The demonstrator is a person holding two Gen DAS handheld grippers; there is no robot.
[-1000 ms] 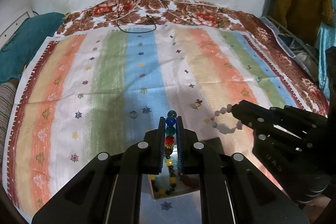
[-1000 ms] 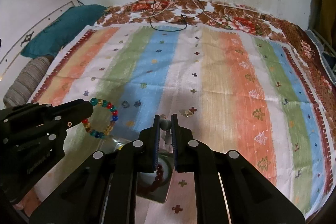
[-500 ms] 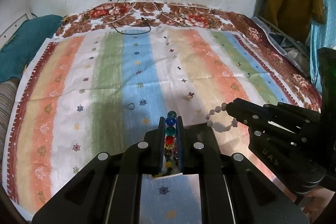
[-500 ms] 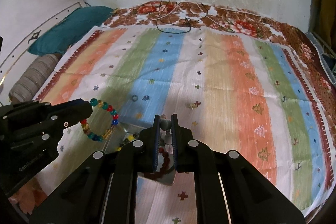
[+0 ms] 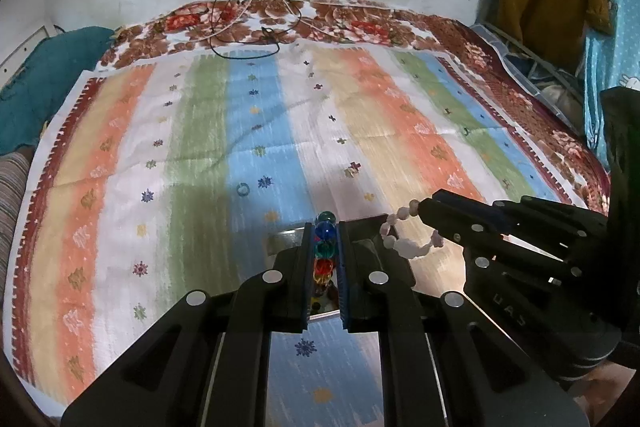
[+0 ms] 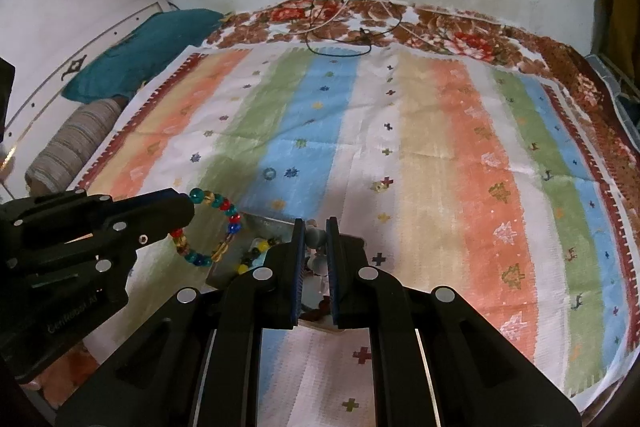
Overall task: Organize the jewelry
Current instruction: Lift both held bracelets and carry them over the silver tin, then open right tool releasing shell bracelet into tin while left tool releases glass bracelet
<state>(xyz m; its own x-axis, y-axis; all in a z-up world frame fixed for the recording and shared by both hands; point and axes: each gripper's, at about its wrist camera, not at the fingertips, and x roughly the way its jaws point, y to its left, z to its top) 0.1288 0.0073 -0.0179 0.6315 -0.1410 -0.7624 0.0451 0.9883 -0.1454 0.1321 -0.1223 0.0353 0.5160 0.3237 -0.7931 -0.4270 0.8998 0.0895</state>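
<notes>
My left gripper [image 5: 325,227] is shut on a multicoloured bead bracelet [image 5: 324,251], which hangs as a loop below its tip in the right wrist view [image 6: 212,227]. My right gripper [image 6: 315,227] is shut on a pale pink-white bead bracelet [image 6: 316,239], which dangles from its tip in the left wrist view [image 5: 404,235]. Both grippers hover above a shiny metal tray [image 6: 260,227] on the striped bedsheet. The tray holds more beaded jewelry [image 6: 256,253], including a dark red bracelet [image 6: 316,311].
A small ring [image 5: 242,189] lies on the blue stripe and a small gold piece [image 5: 352,171] on the white stripe. The striped sheet [image 5: 192,147] covers a floral bedspread. Black cables [image 5: 240,43] lie at the far edge. Teal pillow [image 6: 136,55] at left.
Both grippers have risen and pulled back from the tray, each lifting its bracelet higher; more of the bed and wall shows.
</notes>
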